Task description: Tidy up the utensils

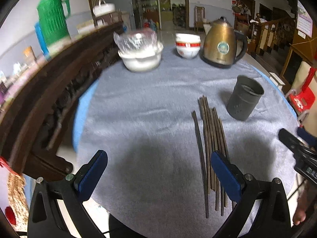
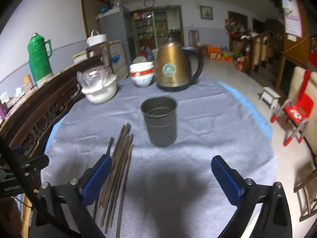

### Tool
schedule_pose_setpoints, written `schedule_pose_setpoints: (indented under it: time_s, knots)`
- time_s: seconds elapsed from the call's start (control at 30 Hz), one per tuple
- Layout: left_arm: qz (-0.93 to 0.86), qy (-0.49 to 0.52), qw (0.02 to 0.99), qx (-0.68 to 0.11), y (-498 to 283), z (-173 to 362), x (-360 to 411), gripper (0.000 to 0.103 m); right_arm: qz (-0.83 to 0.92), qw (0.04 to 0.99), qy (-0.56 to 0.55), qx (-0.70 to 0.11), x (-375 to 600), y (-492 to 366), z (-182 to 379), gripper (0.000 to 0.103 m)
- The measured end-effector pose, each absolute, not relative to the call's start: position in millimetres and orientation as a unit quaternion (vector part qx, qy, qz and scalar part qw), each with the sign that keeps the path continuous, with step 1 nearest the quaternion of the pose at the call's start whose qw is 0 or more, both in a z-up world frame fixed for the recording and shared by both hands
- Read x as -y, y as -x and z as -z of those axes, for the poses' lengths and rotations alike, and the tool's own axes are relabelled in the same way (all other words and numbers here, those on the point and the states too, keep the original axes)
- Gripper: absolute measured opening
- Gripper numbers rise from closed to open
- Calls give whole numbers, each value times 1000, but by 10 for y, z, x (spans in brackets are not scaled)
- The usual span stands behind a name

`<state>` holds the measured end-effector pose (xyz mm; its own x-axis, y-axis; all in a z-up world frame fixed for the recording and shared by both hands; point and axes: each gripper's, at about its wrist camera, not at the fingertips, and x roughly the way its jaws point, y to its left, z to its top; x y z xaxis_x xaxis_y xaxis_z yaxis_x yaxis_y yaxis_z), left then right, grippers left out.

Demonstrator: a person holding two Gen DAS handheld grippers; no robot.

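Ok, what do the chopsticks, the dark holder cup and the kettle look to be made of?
Chopsticks: probably wood or bamboo, matte dark brown, faintly streaked. Holder cup: likely metal, dull grey, thin rolled rim, small punched holes low on the wall. Kettle: metal body with brassy sheen and reflections; black handle, seemingly plastic.

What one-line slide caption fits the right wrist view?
Open right gripper hovers over the grey cloth, chopsticks loose at its left finger, empty dark holder upright ahead.
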<state>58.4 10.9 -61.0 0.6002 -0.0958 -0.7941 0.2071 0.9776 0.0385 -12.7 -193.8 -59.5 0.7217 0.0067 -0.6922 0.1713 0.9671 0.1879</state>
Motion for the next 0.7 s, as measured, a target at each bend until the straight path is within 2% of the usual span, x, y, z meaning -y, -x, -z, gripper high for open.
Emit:
schedule_pose_setpoints:
  time_s: [0.07, 0.13, 0.17, 0.23, 0.3, 0.47, 0.53, 0.7]
  knots:
    - [99, -49, 881, -460, -680, 735, -163, 102, 13, 908, -136, -397, 1906, -39, 722, 80]
    - [111, -39, 872, -475, -747, 834, -199, 94, -13, 892, -148, -428, 1864, -235, 900, 63]
    - [118, -33, 867, -483, -784, 885, -212, 88, -25, 884, -154, -440, 1844, -327, 991, 60]
    - [129, -22, 856, -501, -880, 990, -238, 81, -38, 870, -168, -463, 1811, -482, 1170, 43]
    - [139, -19, 850, -507, -950, 1047, -227, 77, -49, 857, -185, -479, 1790, -616, 1337, 39]
    - [163, -19, 841, -515, -1136, 1096, -128, 76, -60, 843, -191, -499, 1636, -817, 1571, 36]
    - [167, -17, 835, -523, -1228, 1130, -84, 69, -47, 840, -187, -507, 1585, -890, 1644, 27]
    - [195, -13, 814, -547, -1473, 1257, 89, 62, -46, 835, -196, -512, 1581, -970, 1689, 22]
